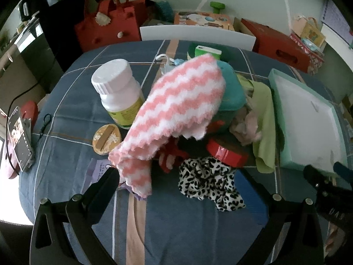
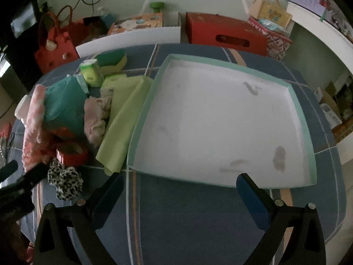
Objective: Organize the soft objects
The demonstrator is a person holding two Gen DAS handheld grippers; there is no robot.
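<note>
On the counter (image 2: 187, 220), under a blue plaid cloth, a shallow tray (image 2: 304, 119) with a mint-green rim and a white floor is sitting with nothing in it but a few grey smudges. Lying just beside its left wall is a lime-green cloth (image 2: 125, 119), with a crumpled pale pink cloth (image 2: 94, 119) touching it and a teal pouch (image 2: 64, 106) further left.

Seen from the left wrist, the left hand-held gripper (image 1: 176, 183) is standing wide open, its jaws spread well apart. A pink-and-white striped fluffy towel (image 1: 176, 106) is hanging in the air right by the left finger (image 1: 103, 190); whether it is touching that finger or caught on it I cannot tell. Below the towel a leopard-print scrunchie (image 1: 209, 183) is lying on the counter between the fingers, beside a roll of red tape (image 1: 225, 152). A white bottle (image 1: 117, 90) is standing upright behind the towel.

The right hand-held gripper (image 2: 178, 183) is also spread wide, holding nothing, and hovering at the near edge of the tray.
</note>
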